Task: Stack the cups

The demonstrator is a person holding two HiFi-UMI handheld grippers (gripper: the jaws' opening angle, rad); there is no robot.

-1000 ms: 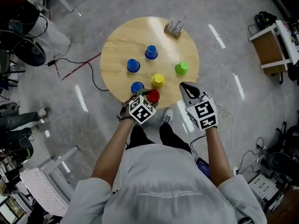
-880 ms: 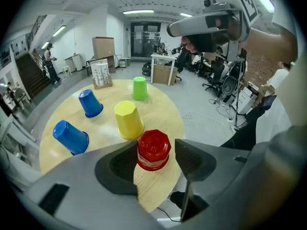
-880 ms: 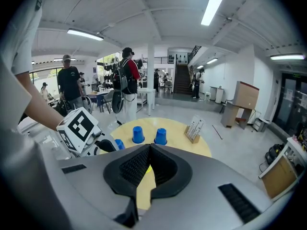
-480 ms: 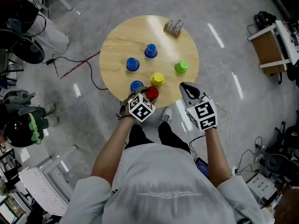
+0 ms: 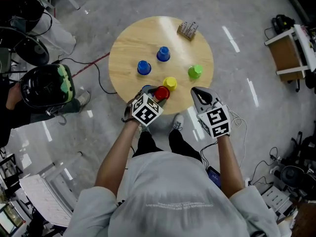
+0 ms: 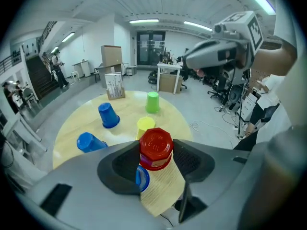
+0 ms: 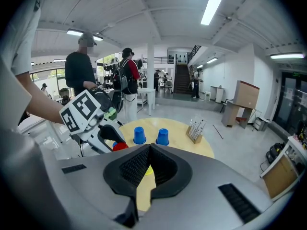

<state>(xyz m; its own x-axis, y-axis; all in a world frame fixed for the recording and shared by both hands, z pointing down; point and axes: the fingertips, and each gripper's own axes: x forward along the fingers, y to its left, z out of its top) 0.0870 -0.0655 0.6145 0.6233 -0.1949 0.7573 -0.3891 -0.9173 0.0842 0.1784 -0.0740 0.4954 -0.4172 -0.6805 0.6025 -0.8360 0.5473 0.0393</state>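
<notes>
Table [image 5: 128, 43] shows three blue cups [image 5: 163, 54], one yellow [image 5: 170, 83], one green [image 5: 195, 71], one red [image 5: 162, 93].

- worktop [image 5: 133, 46]: pale wood grain, satin sheen
- red cup [image 6: 156, 147]: glossy smooth plastic
- left tool [image 6: 154, 163]: matt grey plastic, black ribbed pads [image 6: 188, 161]
- floor [image 5: 247, 43]: polished grey, reflective

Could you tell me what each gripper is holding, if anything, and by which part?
The left gripper holds the upside-down red plastic cup by its side walls, its jaws having just closed on it. The right gripper is shut, empty.
</notes>
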